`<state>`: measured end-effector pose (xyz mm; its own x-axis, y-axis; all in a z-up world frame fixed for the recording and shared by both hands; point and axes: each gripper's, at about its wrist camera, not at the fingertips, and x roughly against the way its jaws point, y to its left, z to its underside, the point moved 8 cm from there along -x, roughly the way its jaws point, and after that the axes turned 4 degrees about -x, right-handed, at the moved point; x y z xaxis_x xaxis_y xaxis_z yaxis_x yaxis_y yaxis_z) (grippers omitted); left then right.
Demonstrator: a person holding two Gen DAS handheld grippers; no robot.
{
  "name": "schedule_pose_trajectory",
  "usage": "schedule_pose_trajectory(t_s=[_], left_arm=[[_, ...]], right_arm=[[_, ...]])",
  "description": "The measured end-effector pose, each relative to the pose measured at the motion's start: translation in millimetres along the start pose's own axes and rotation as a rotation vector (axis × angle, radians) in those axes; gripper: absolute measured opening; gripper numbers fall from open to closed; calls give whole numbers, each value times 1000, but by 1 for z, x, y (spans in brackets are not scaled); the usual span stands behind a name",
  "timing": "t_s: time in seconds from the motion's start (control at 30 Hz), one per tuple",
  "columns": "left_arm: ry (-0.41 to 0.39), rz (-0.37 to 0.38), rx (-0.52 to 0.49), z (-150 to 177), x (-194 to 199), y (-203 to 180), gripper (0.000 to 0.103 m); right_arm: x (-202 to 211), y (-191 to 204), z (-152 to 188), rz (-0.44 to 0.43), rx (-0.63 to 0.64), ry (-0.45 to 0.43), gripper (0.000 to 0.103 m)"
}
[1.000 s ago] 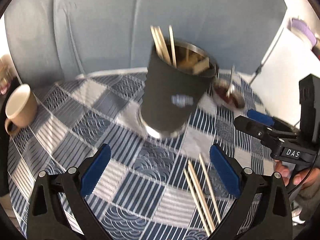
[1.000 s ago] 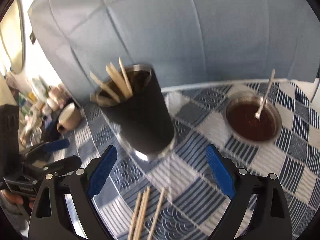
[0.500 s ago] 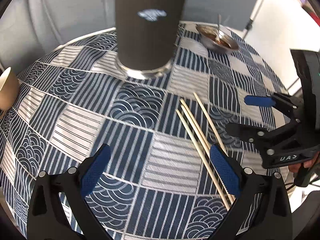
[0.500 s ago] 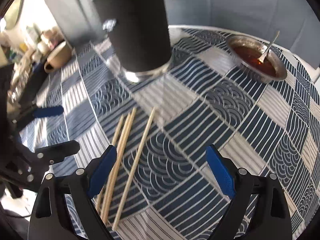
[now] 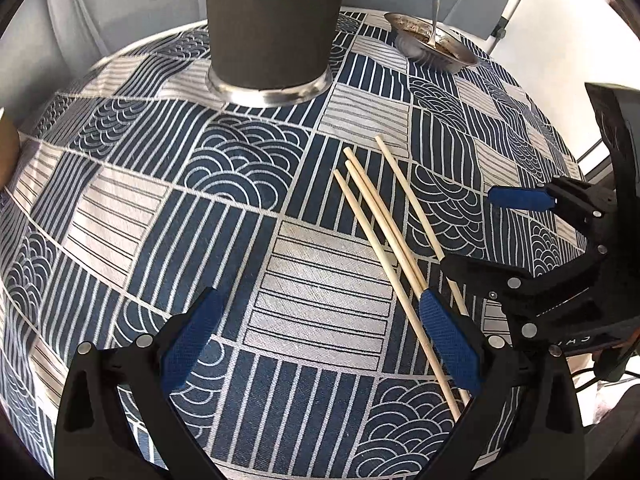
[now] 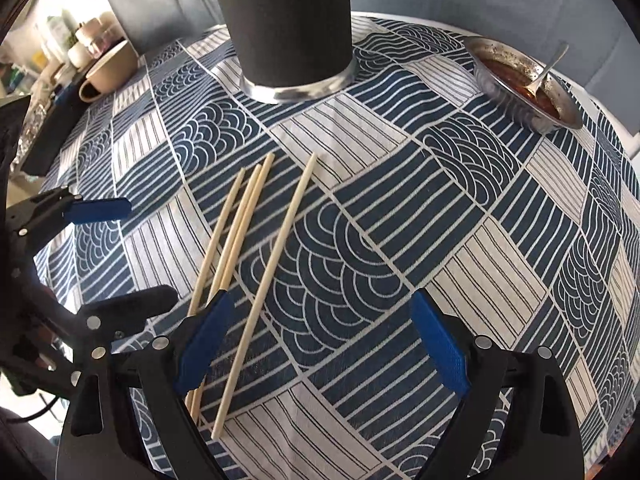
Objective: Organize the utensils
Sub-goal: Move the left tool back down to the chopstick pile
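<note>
Several wooden chopsticks (image 5: 384, 224) lie loose on the patterned tablecloth; they also show in the right wrist view (image 6: 244, 236). A tall black cup (image 5: 276, 24) with a steel base stands upright behind them, seen too in the right wrist view (image 6: 292, 20). My left gripper (image 5: 320, 332) is open and empty, low over the cloth, left of the chopsticks. My right gripper (image 6: 320, 340) is open and empty, right of them. Each gripper shows in the other's view: the right one (image 5: 492, 232) and the left one (image 6: 136, 256), both with jaws apart.
A steel bowl (image 5: 436, 46) of brown sauce with a spoon sits at the back right, also in the right wrist view (image 6: 524, 80). A beige mug (image 6: 108, 70) stands at the back left, with bottles behind it. The round table's edge (image 5: 140, 42) curves behind the cup.
Both grippers have dropped and tilted down toward the cloth. The cup's rim and the chopsticks inside it have left view; the loose chopsticks now lie closer, between the two grippers.
</note>
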<state>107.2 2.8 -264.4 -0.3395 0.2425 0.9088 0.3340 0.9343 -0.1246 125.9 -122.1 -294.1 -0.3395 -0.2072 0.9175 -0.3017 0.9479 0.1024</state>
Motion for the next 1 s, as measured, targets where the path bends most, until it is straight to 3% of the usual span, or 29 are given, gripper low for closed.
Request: schedule_pose_trajectory(t_s=[0.53, 0.7, 0.87, 1.0], left_arm=[[0, -29, -13, -6, -6, 0, 97], [-3, -80, -153, -7, -12, -7, 98], [17, -75, -171, -18, -19, -8, 98], [61, -106, -220, -18, -23, -12, 98]], right_arm=[[0, -7, 9, 17, 27, -16, 85], [5, -7, 19, -4, 91, -19, 86], [8, -22, 25, 60, 82, 20, 86], [6, -35, 33, 62, 52, 70, 84]])
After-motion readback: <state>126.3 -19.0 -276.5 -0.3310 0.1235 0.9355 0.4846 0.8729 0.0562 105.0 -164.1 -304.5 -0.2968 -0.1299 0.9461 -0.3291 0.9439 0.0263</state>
